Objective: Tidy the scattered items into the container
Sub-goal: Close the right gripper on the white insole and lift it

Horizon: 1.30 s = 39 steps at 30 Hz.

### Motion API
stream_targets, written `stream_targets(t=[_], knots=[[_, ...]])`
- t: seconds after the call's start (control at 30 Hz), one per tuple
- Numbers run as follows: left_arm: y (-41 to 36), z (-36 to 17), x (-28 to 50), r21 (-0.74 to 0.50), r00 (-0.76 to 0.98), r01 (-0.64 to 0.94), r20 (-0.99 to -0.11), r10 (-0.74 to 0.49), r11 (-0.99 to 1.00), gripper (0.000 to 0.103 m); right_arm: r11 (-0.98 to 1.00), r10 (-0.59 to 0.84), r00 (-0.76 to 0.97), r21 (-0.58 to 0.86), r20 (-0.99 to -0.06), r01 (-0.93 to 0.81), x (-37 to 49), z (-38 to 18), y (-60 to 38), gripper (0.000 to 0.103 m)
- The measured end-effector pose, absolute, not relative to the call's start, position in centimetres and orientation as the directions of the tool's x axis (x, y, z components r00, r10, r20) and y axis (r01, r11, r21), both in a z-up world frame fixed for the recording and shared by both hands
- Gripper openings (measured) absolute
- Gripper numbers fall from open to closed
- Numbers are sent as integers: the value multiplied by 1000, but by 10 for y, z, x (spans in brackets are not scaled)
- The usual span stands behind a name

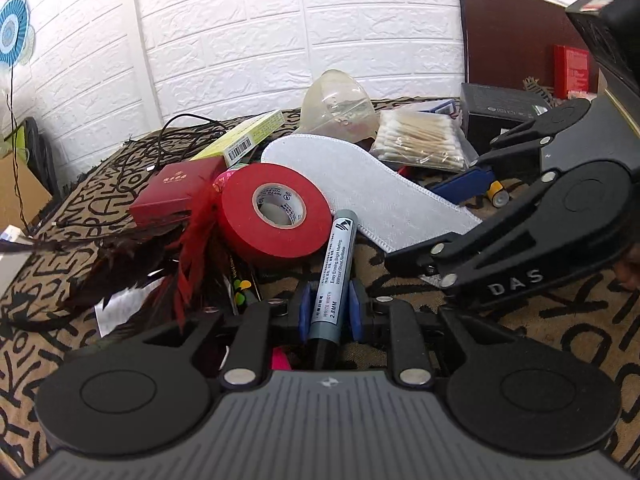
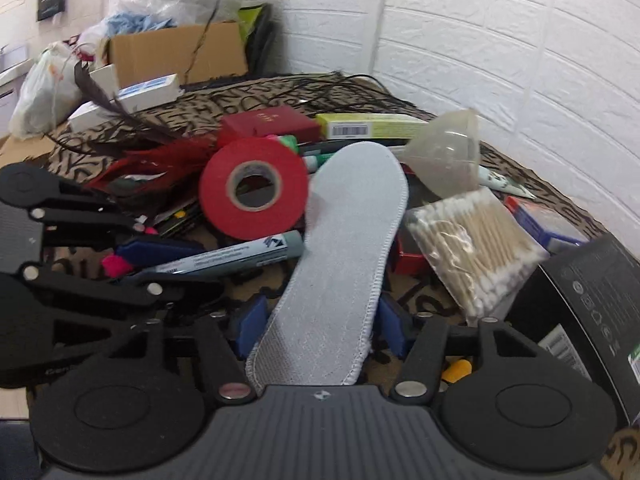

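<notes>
**Marker clamped, insole between the other fingers**

The left gripper (image 1: 331, 312) has its blue-padded fingers (image 1: 305, 308) pressed narrow on a grey cylindrical marker (image 1: 336, 264), whose smooth barrel carries printed lettering and points away toward a glossy red tape roll (image 1: 276, 216). The roll leans on its edge, its cardboard core showing.

The right gripper (image 2: 320, 320) straddles the heel end of a white insole (image 2: 348, 240), a flat, felt-like piece with a stitched rim; its fingers (image 2: 250, 320) stand at either edge of the insole, and whether the pads actually press on it I cannot tell.

Around them, on a surface (image 1: 560, 340) covered with tan cloth patterned in black, lie red and dark feathers (image 1: 188, 256), a matte red box (image 1: 176, 192), a clear plastic funnel (image 2: 448, 156), a crinkled bag of wooden cotton swabs (image 2: 476, 240) and a black carton (image 2: 592, 300).
</notes>
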<state>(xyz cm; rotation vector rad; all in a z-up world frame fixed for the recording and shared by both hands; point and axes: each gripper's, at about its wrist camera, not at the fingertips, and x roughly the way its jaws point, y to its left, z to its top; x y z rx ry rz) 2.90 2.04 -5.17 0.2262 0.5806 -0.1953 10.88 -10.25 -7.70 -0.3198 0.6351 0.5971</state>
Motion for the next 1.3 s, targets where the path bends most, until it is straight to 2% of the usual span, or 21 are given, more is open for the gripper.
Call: stream_targets(t=[0.03, 0.1, 0.3, 0.4, 0.43, 0.5, 0.53, 0.57, 0.6, 0.7, 0.93, 1.1, 1.2, 1.3], knots=[[19, -52, 29, 167, 820, 242, -561, -110, 956, 22, 807, 395, 664, -105, -635, -581, 111, -78, -102, 81], [20, -51, 29, 182, 819, 233, -566, -92, 955, 23, 842, 342, 698, -125, -629, -525, 112, -81, -101, 103], [21, -51, 30, 182, 813, 238, -575, -93, 954, 23, 874, 325, 726, -101, -606, -476, 112, -87, -104, 103], [20, -51, 29, 192, 814, 238, -574, -88, 952, 23, 872, 318, 711, -102, -627, -479, 115, -85, -104, 103], [19, -51, 29, 196, 814, 240, -574, -87, 951, 23, 866, 336, 697, -84, -633, -493, 117, -84, -107, 102], [17, -51, 29, 214, 818, 245, -569, -83, 946, 23, 867, 381, 667, -3, -640, -498, 120, -84, -113, 88], [16, -51, 28, 221, 820, 248, -566, -83, 943, 23, 863, 381, 669, -14, -638, -505, 118, -82, -113, 82], [15, -51, 27, 222, 821, 254, -564, -89, 941, 23, 855, 380, 671, -35, -636, -517, 113, -79, -111, 63], [15, -50, 26, 212, 820, 262, -563, -101, 941, 23, 848, 376, 676, -58, -634, -527, 107, -75, -109, 54], [15, -49, 25, 172, 811, 280, -569, -137, 944, 23, 828, 358, 690, -128, -629, -547, 88, -69, -108, 54], [6, -42, 19, 112, 805, 319, -556, -207, 941, 23, 862, 322, 751, -149, -577, -484, 50, -51, -149, 54], [-16, -39, 17, 184, 804, 358, -559, -202, 915, 19, 881, 274, 797, -192, -539, -433, 31, -29, -176, 54], [-25, -46, 24, 249, 785, 363, -601, -151, 898, 22, 893, 271, 810, -180, -520, -413, 24, -21, -189, 54], [-25, -49, 29, 256, 778, 366, -612, -144, 895, 20, 899, 267, 828, -181, -493, -398, 16, -18, -195, 54]])
